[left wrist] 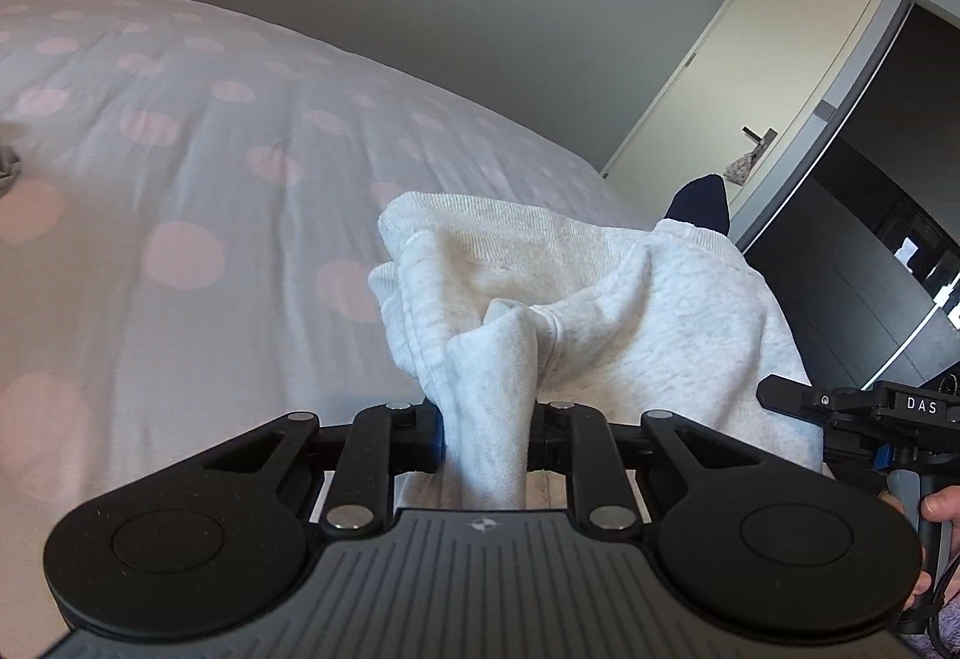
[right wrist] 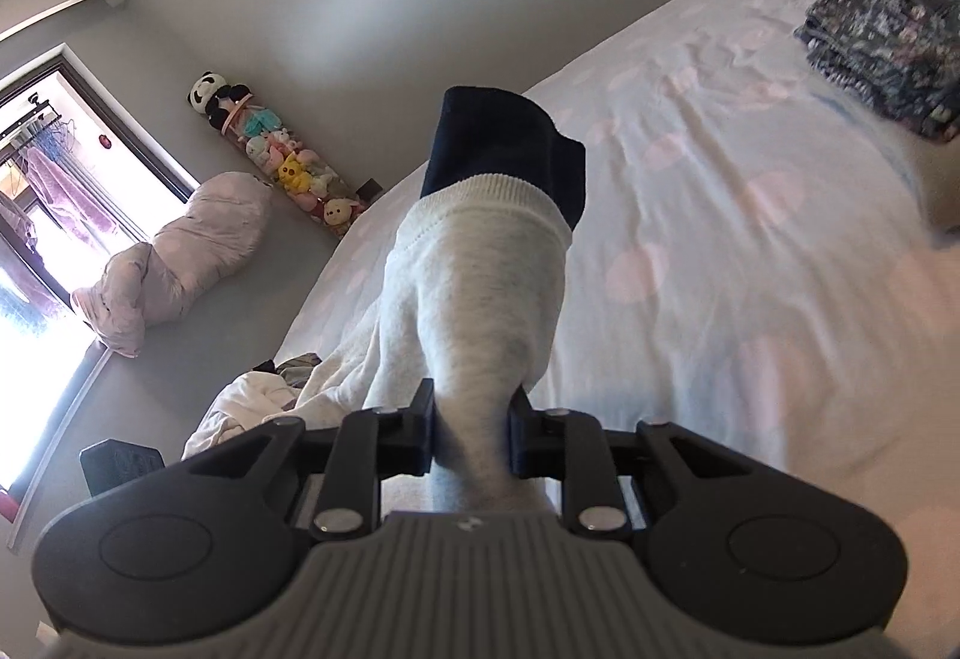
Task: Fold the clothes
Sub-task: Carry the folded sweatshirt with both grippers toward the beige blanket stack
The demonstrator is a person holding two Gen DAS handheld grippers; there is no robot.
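Both grippers clamp the grey sweatshirt (left wrist: 630, 311), left gripper (left wrist: 487, 443) on bunched fleece, right gripper (right wrist: 471, 431) on a sleeve (navy cuff beyond it), held above the bed (left wrist: 180, 131); next, likely spreading it flat ahead.

Left hand-held gripper (left wrist: 486, 437): sweatshirt (left wrist: 630, 311) bunched between its fingers, running ahead and right of it, over the bed (left wrist: 180, 167). Bed spreads ahead and left. Door (left wrist: 750, 59) far ahead right. Right hand-held gripper (right wrist: 471, 437): sweatshirt cuff (right wrist: 492, 215) straight ahead of it, above the bed. Folded garment stack (right wrist: 888, 41) on the bed, far ahead right. Clothes pile (right wrist: 258, 401) just left. Plush toys (right wrist: 282, 155) against the wall, ahead left.
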